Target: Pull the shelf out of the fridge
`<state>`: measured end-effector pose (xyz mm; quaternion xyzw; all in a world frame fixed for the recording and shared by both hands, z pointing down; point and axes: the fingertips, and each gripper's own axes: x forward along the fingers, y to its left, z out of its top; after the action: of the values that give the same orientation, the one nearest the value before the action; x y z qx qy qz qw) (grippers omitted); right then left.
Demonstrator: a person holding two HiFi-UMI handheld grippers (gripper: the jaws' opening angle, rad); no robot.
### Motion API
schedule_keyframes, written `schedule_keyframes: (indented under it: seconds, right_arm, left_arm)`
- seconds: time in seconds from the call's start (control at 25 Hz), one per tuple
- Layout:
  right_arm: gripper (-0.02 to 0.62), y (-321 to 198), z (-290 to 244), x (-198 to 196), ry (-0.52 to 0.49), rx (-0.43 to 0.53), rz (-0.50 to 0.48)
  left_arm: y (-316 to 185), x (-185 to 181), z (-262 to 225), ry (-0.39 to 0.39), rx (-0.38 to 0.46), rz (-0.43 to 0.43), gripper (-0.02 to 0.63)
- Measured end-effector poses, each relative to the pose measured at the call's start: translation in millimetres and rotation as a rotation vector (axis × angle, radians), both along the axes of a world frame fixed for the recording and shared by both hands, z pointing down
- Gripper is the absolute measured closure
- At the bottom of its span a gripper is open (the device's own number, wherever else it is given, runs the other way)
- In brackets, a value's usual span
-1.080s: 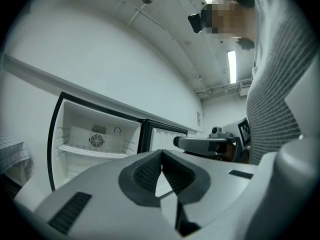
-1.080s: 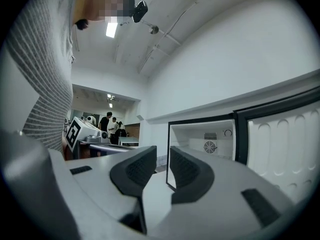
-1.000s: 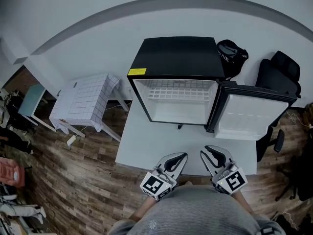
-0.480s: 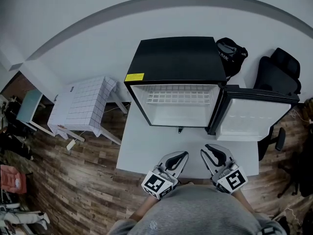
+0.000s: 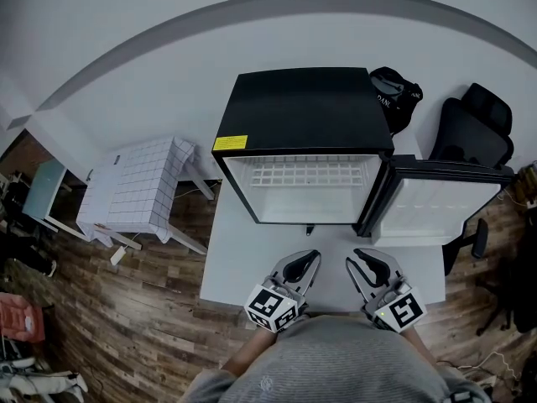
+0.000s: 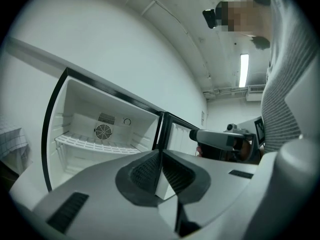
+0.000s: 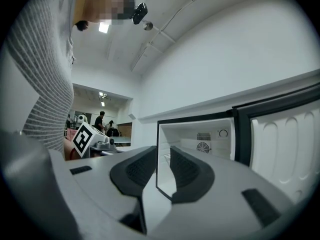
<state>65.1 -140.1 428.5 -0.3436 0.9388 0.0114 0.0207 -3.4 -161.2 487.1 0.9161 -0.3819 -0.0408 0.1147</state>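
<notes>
A black mini fridge point(image 5: 302, 112) stands on a white table point(image 5: 243, 259) with its door point(image 5: 436, 208) swung open to the right. A white wire shelf point(image 5: 306, 173) sits across the upper part of its white inside, and it also shows in the left gripper view as the shelf point(image 6: 95, 144) below the fan. My left gripper point(image 5: 309, 260) is shut with nothing in it, pads touching, in front of the fridge opening. My right gripper point(image 5: 359, 257) hovers beside it with a narrow gap between its pads, holding nothing. Both point level at the fridge point(image 7: 200, 134), well short of it.
A small table under a checked cloth point(image 5: 138, 191) stands to the left on the wooden floor. A black bag point(image 5: 394, 95) lies behind the fridge and a black office chair point(image 5: 470, 133) is at the right. People stand far back in the room point(image 7: 100, 121).
Both grippers have edged forward over the table toward the fridge, the left a little more. Their jaws look the same as before.
</notes>
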Motion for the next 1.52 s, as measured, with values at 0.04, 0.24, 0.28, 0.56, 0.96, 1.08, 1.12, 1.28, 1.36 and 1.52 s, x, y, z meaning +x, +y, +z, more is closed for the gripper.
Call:
schedule_keyframes:
  seconds: [0.04,0.24,0.28,0.56,0.96,1.08,1.12,1.28,1.36,1.52]
  right_arm:
    - [0.515,-1.1,0.7,-0.1,0.003,-0.001,0.003]
    - [0.515,-7.2,1.5,-1.6,0.005,-0.007,0.020]
    - [0.515,-8.3,1.9,-1.7,0.007,-0.007,0.022]
    - [0.515,-12.4,3.8,1.8,0.011,-0.015,0.049]
    - [0.515,-14.1,6.8,7.5,0.013,-0.027,0.078]
    - [0.515,-14.8,5.5,8.3,0.011,-0.028,0.085]
    - [0.515,-14.9,5.1,8.3,0.010,-0.028,0.087]
    - [0.515,-15.8,5.0,8.4,0.010,-0.029,0.094]
    - [0.515,-15.9,5.2,9.7,0.011,-0.035,0.102]
    - [0.515,-14.9,6.9,12.1,0.018,-0.038,0.116]
  left_arm:
    - [-4.9,-2.1,2.5,0.018,-0.019,-0.004,0.594]
    - [-33.4,-6.9,12.1,0.143,-0.135,-0.006,0.563]
    - [-39.3,-6.2,14.1,0.167,-0.159,-0.001,0.550]
    - [-71.6,-6.4,25.0,0.314,-0.285,-0.003,0.509]
    - [-115.2,-24.7,40.7,0.454,-0.388,-0.096,0.462]
    - [-126.7,-28.1,43.1,0.489,-0.408,-0.111,0.460]
    - [-130.6,-29.5,44.3,0.515,-0.422,-0.116,0.460]
    - [-145.3,-31.5,49.3,0.644,-0.490,-0.115,0.443]
    - [-151.8,-32.8,52.4,0.691,-0.517,-0.123,0.436]
    - [-162.8,-35.8,61.1,0.741,-0.547,-0.155,0.431]
